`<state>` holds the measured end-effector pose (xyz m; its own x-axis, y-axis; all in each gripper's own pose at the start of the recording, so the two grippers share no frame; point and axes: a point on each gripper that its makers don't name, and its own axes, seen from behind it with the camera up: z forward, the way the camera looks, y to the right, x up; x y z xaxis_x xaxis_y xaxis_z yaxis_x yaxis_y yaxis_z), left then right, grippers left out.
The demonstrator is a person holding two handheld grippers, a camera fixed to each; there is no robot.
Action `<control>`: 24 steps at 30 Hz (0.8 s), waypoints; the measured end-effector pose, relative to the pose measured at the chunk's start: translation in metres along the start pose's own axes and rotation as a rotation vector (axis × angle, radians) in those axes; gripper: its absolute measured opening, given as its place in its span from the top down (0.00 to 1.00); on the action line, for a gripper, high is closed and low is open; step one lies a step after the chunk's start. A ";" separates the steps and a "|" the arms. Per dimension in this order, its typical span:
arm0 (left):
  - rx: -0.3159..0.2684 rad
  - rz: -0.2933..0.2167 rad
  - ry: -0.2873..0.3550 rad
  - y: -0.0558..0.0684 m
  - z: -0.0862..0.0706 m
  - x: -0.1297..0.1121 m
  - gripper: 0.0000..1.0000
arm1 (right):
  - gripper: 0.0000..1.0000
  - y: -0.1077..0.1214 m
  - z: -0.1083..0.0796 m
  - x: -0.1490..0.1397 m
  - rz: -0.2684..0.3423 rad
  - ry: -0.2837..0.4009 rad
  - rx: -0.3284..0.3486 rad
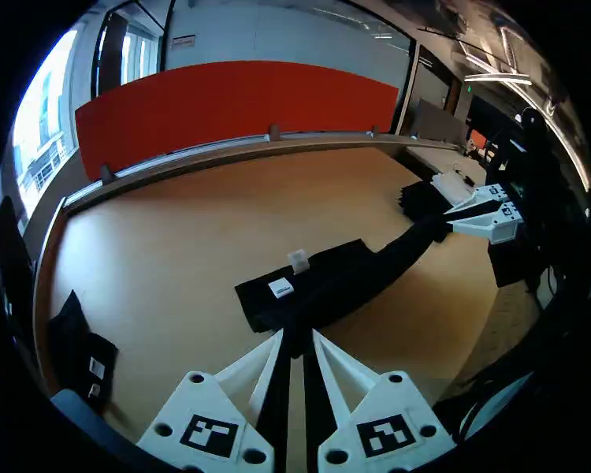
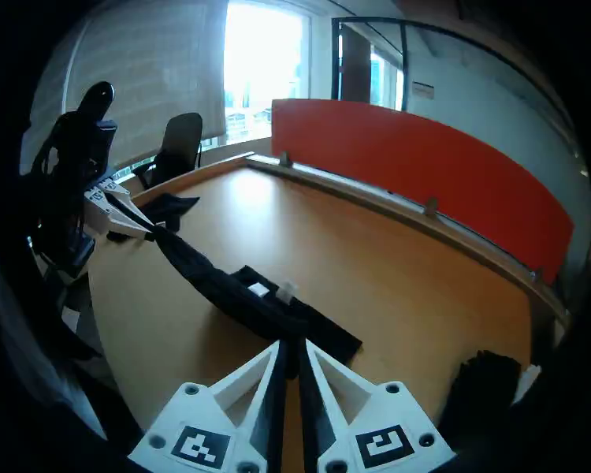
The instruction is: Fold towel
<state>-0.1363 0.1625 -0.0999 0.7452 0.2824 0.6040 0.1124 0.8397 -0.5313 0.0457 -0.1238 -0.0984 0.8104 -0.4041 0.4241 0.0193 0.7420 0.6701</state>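
A black towel with small white tags lies stretched in a long band over the wooden table. In the left gripper view, my left gripper is shut on the near end of it. At the far right, my right gripper pinches the other end, lifted off the table. In the right gripper view, the right gripper is shut on its end of the towel. The band runs up left to the left gripper, held by a person in dark clothes.
A red partition lines the table's far edge. Dark cloth piles lie at the table's corners. A white folded item sits by one pile. An office chair stands by the window.
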 end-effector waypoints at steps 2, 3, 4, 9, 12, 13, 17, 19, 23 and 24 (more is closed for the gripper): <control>-0.001 0.002 0.001 0.001 -0.001 0.001 0.90 | 0.92 0.000 -0.001 0.001 -0.002 0.001 -0.001; -0.002 0.003 0.001 0.001 -0.002 0.002 0.90 | 0.92 0.000 -0.002 0.001 -0.003 0.001 -0.001; -0.003 0.003 0.002 0.002 -0.003 0.002 0.90 | 0.92 0.000 -0.003 0.001 -0.004 0.001 -0.001; -0.007 0.003 0.004 0.004 -0.004 0.004 0.90 | 0.92 0.000 -0.005 0.001 -0.005 0.000 -0.001; -0.008 0.001 0.002 0.005 -0.004 0.003 0.90 | 0.92 0.000 -0.005 -0.001 -0.003 -0.002 -0.001; -0.008 0.001 0.001 0.005 -0.004 0.002 0.90 | 0.92 0.000 -0.005 -0.001 -0.003 -0.004 -0.001; -0.008 0.001 -0.006 0.005 -0.003 -0.001 0.90 | 0.92 0.000 -0.004 -0.005 -0.005 -0.011 -0.001; -0.008 0.001 -0.012 0.005 -0.001 -0.003 0.90 | 0.91 -0.001 -0.003 -0.007 -0.006 -0.015 0.000; -0.008 0.001 -0.023 0.005 0.002 -0.007 0.90 | 0.92 -0.002 0.000 -0.011 -0.008 -0.024 0.003; -0.008 0.001 -0.025 0.004 0.003 -0.008 0.90 | 0.92 -0.002 0.001 -0.012 -0.008 -0.027 0.004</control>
<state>-0.1440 0.1655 -0.1052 0.7284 0.2952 0.6183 0.1169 0.8356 -0.5368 0.0352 -0.1209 -0.1039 0.7943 -0.4240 0.4351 0.0231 0.7367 0.6758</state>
